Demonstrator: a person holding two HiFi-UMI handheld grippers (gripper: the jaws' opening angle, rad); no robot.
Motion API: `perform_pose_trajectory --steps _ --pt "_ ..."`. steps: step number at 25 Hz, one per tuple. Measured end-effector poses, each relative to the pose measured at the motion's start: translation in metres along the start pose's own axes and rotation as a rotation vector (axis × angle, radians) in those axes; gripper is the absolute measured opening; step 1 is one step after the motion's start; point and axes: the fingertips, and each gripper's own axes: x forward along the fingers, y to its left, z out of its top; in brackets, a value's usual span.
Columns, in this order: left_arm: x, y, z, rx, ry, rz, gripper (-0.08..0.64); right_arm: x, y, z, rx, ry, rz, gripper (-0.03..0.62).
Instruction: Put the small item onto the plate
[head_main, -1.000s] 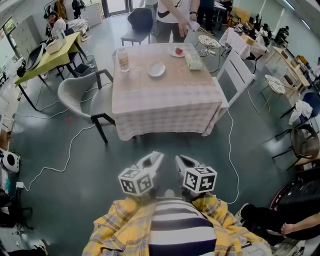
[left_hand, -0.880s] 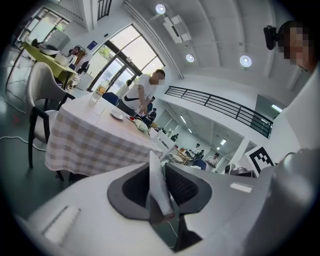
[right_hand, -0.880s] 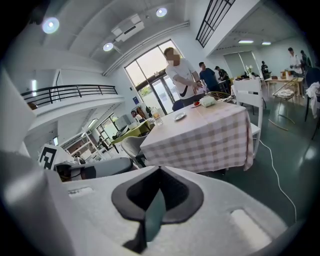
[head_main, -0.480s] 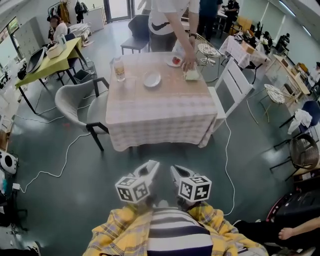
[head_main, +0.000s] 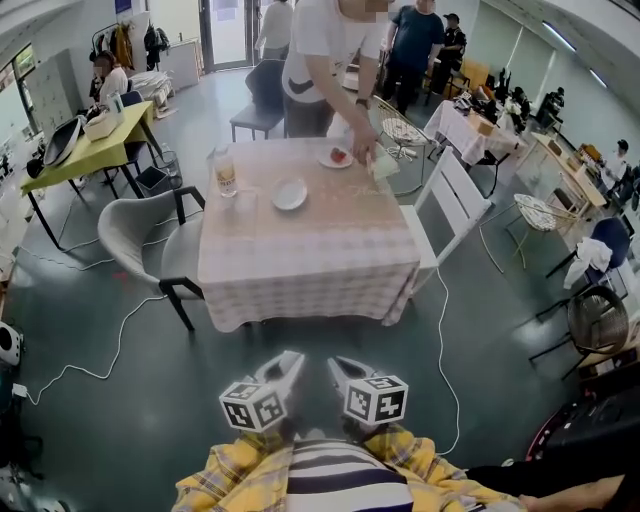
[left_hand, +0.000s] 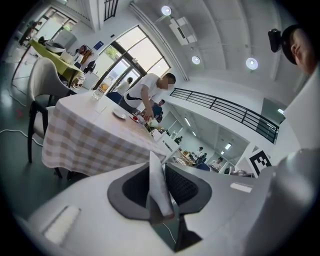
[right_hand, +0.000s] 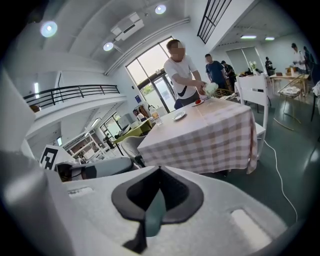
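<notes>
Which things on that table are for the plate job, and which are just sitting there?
For the job: empty white plate; small red item, likely, on a little dish.
Just lying about: drink bottle; grey chair; white chair; pale bundle under a person's hand.

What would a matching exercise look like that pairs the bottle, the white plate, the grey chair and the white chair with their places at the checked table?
Things:
1. drink bottle
2. empty white plate
3. grey chair
4. white chair

Places:
A. on the floor at the right side of the checked table
B. on the table, near its far left corner
C. on the floor at the table's left side
D. on the table, right of the bottle

Pairs: 1-B, 2-D, 3-C, 4-A.
</notes>
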Motion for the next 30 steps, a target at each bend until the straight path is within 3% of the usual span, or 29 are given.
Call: perform_pose_trajectory --steps 6,22,30 --pt "0.002 0.023 0.016 -0.014 0.017 -0.010 0.075 0.026 0.011 0.008 -0.003 0.016 -0.015 0.000" --pt "0.016 0.081 0.085 0.018 0.064 -0.118 0.075 0.096 0.039 0.056 -0.020 -0.061 -0.122 0.002" --pt "0.045 0.083 0.107 0.004 0.072 -0.147 0.075 0.115 0.028 0.086 -0.027 -0.071 -0.146 0.000"
